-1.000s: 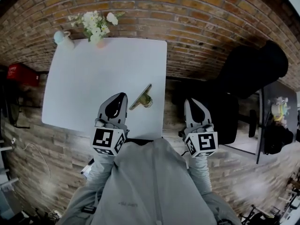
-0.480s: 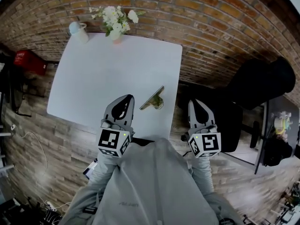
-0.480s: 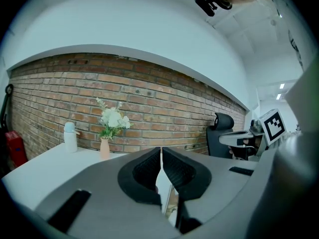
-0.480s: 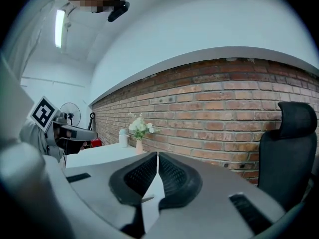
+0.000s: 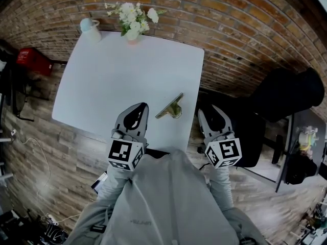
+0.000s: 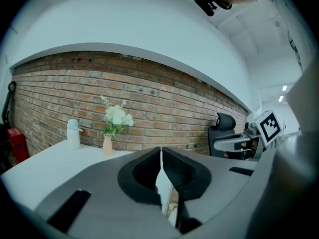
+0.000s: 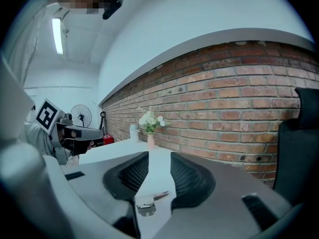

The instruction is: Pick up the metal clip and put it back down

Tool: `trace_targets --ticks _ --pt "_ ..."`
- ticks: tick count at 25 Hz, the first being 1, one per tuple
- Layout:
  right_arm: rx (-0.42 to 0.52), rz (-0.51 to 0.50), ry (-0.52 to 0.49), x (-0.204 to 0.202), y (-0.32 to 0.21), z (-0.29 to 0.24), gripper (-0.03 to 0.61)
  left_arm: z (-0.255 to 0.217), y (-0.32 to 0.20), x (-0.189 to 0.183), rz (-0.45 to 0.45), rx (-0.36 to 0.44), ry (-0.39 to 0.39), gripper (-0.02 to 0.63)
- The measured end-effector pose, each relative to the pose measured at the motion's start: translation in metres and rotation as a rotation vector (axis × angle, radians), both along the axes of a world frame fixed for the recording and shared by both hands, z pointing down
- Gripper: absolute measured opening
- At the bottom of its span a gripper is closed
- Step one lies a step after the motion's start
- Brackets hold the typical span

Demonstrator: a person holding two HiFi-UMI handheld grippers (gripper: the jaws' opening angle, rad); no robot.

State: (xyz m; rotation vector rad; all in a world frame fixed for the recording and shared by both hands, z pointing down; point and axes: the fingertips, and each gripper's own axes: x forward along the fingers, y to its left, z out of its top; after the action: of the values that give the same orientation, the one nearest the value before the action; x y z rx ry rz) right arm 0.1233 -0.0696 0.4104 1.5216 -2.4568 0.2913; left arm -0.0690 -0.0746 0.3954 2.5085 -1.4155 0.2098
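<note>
My left tongs hang over the near edge of the white bench. Their jaws meet at the tips and nothing is held between them. My right tongs hang just off the bench's right edge. Their jaws have just been opening and stand a little apart, gripping nothing. The metal clip lies on the bench near its right edge, between the two tongs and touching neither. In the right gripper view it shows through the jaw gap, flat on the bench surface. A vase of white flowers and a white bottle stand at the far edge.
</note>
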Motion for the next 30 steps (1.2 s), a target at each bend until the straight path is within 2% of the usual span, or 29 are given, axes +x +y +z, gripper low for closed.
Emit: trace_targets --ticks 4,13,30 --pt "-0.048 -0.052 -0.003 -0.011 -0.001 0.014 0.184 0.003 -0.001 0.001 -0.002 -0.003 0.0 0.035" --pt "-0.097 -0.157 0.032 -0.037 0.0 0.038 0.267 0.008 -0.002 0.001 -0.004 -0.016 0.0 0.035" --pt "-0.275 -0.274 0.127 -0.069 -0.008 0.131 0.321 0.045 -0.005 0.004 0.014 -0.109 -0.002 0.035"
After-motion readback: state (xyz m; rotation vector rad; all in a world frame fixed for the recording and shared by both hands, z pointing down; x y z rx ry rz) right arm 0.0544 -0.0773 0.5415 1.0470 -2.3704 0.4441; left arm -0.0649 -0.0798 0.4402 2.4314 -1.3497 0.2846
